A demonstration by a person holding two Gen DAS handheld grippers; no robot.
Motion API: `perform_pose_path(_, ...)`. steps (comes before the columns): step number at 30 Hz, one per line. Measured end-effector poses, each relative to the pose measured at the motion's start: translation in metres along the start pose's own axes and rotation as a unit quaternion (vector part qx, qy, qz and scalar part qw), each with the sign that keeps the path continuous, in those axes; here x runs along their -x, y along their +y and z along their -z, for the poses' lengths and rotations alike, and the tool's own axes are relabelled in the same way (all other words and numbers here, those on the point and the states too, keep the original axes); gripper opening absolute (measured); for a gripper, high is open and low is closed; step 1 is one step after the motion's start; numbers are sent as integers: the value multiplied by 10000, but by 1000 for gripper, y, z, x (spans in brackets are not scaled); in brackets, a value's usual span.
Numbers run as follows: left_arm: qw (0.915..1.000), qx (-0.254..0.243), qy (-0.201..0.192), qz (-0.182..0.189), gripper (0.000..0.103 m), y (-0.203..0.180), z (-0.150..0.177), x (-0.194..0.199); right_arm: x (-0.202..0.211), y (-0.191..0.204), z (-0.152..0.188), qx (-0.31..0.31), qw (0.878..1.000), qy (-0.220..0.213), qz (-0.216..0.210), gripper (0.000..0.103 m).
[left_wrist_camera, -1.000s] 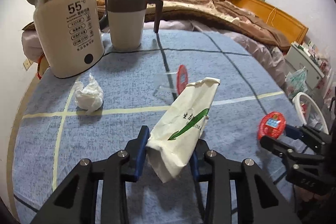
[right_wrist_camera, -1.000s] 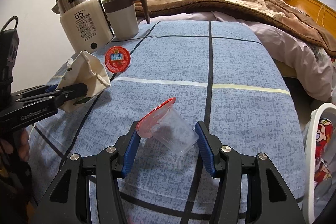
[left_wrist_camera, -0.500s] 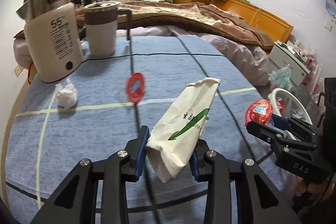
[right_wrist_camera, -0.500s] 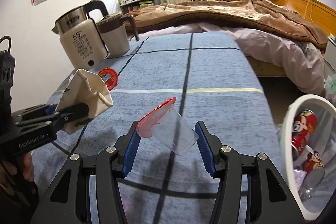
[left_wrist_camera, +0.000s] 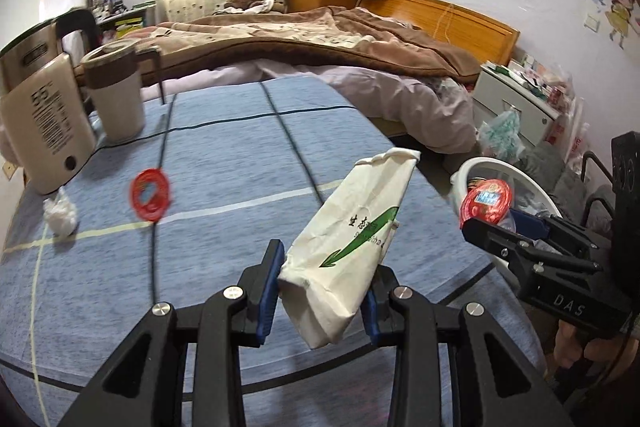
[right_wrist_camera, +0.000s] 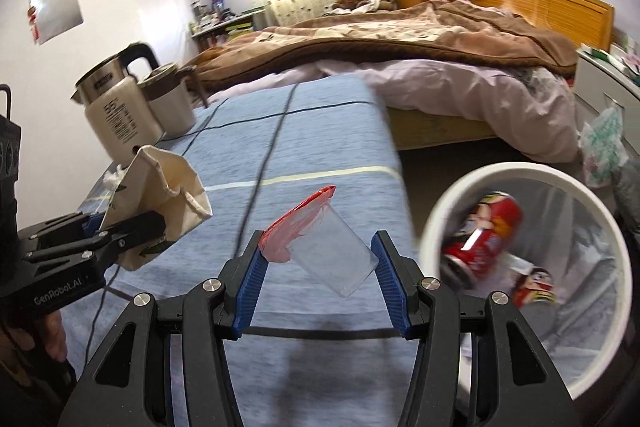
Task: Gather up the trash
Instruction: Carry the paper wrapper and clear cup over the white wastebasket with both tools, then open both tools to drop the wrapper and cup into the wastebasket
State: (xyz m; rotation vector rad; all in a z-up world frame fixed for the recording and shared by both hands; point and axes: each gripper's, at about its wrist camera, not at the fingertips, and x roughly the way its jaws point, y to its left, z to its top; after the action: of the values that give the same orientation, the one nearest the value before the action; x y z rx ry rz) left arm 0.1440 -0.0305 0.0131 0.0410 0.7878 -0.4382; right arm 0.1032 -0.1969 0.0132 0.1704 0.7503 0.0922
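Note:
My left gripper (left_wrist_camera: 320, 287) is shut on a cream paper bag (left_wrist_camera: 352, 239) with a green arrow, held above the blue tablecloth (left_wrist_camera: 224, 163). My right gripper (right_wrist_camera: 318, 275) is shut on a clear plastic cup (right_wrist_camera: 336, 255) with a red foil lid, near the table's right edge. The same cup (left_wrist_camera: 486, 203) shows at the right of the left wrist view, over the white bin (left_wrist_camera: 532, 193). The bin (right_wrist_camera: 452, 203) beside the table holds red cans (right_wrist_camera: 484, 231). A loose red lid (left_wrist_camera: 151, 195) and a crumpled tissue (left_wrist_camera: 60, 215) lie on the cloth.
A white kettle (left_wrist_camera: 40, 123) and a beige lidded mug (left_wrist_camera: 118, 99) stand at the table's far left corner. Behind the table lies a bed with a brown blanket (left_wrist_camera: 320, 39). A white nightstand (left_wrist_camera: 516, 107) and plastic bags (left_wrist_camera: 502, 139) sit beside the bin.
Both grippers have swung right and slightly up with their loads still gripped. The bin has come into full view on the right; kettle, tissue and red lid have slid left.

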Motion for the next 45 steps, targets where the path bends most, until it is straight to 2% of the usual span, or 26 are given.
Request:
perform_pose_path(25,9968,-502,2,622,35,-108,-24,-34,41,-105,10,-724,9947,-219,702,54)
perform_pose_path(37,9921,-659,133,1055,35,-162,-28,-59,43,-154,19,-959,9898,-42,1051,54)
perform_pose_path(45,9899,-896,216,1074,35,-189,-20,-70,41,-175,24,-1105,9859,45,1253,54)
